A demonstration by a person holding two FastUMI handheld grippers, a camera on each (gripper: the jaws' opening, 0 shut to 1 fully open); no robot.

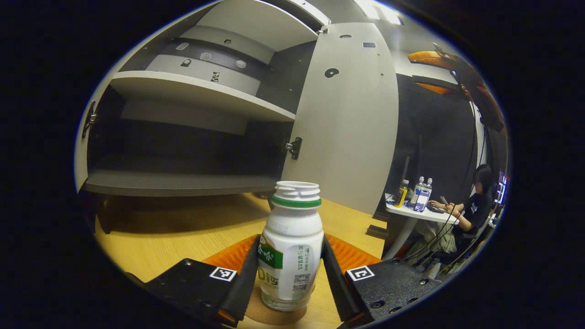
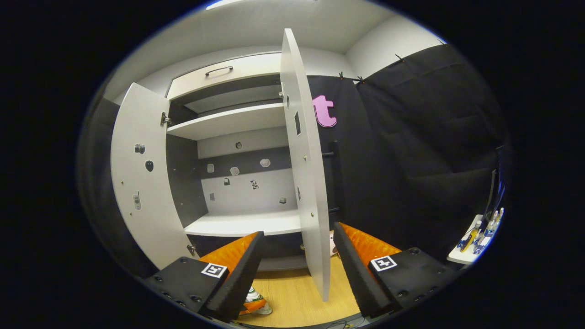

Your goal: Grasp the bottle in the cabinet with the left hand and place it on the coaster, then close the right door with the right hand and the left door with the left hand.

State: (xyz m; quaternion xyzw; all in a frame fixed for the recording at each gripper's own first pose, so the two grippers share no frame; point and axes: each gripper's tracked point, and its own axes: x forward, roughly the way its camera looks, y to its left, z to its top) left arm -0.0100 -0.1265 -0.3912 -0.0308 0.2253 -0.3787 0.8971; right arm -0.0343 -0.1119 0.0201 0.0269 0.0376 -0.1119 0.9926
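So the bottle [image 1: 291, 249] I've got here is white with a green ring under its open neck, a green patch on the label, green print, and a small black-and-white square code (bottom bit is clear). It sits on a brown cork-looking coaster [image 1: 269, 313], on a light yellowish wood-grain table [image 1: 173, 233]. My left gripper [image 1: 289, 278] and my right gripper [image 2: 298, 269] each carry black-and-white square markers on black bodies. The cabinet [image 2: 237, 137] has pale grey-white shelves, with dark grey sides and a dark band across the back. Both doors, right door [image 2: 306, 173] and left door [image 2: 141, 183], are plain off-white with small dark dots. On the far right is a white side table [image 1: 411, 212].
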